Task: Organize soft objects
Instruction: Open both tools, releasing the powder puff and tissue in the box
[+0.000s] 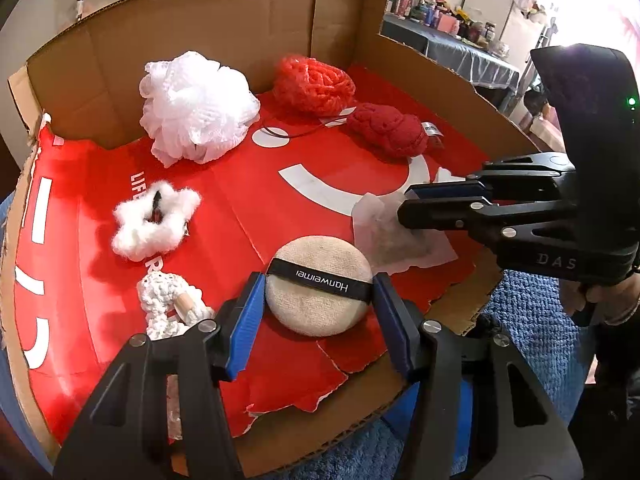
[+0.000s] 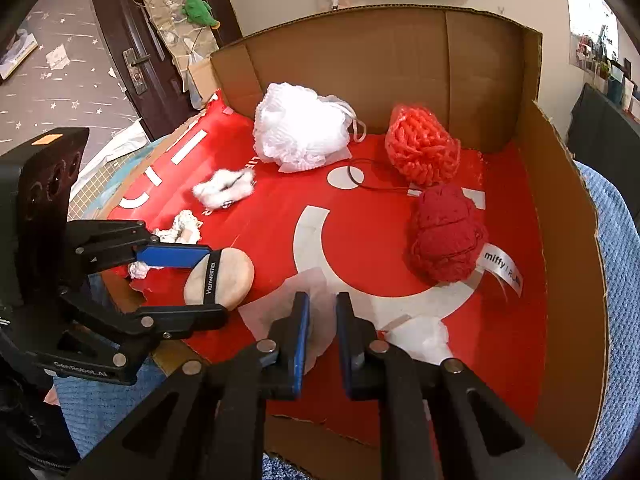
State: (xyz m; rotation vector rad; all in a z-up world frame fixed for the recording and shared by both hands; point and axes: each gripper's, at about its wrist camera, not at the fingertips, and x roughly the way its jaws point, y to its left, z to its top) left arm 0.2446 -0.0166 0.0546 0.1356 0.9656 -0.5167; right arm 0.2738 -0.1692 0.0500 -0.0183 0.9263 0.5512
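A round beige powder puff (image 1: 316,308) with a black strap lies on the red floor of an open cardboard box (image 1: 200,32). My left gripper (image 1: 318,280) is shut on it, one blue pad pressing each side. The right wrist view shows the same grip on the puff (image 2: 236,276), with the left gripper (image 2: 216,284) coming in from the left. My right gripper (image 2: 322,298) is shut on a thin, translucent white sheet (image 2: 276,308), which bunches up between its pads. In the left wrist view the right gripper (image 1: 405,202) pinches the sheet (image 1: 384,236) just right of the puff.
Also in the box: a white mesh loofah (image 1: 196,108), an orange-red knit (image 1: 314,84), a dark red knit (image 1: 386,130) with a tag, a fluffy white scrunchie (image 1: 154,220), a white crochet ring (image 1: 168,300). A blue textured cloth (image 1: 532,308) lies under the box.
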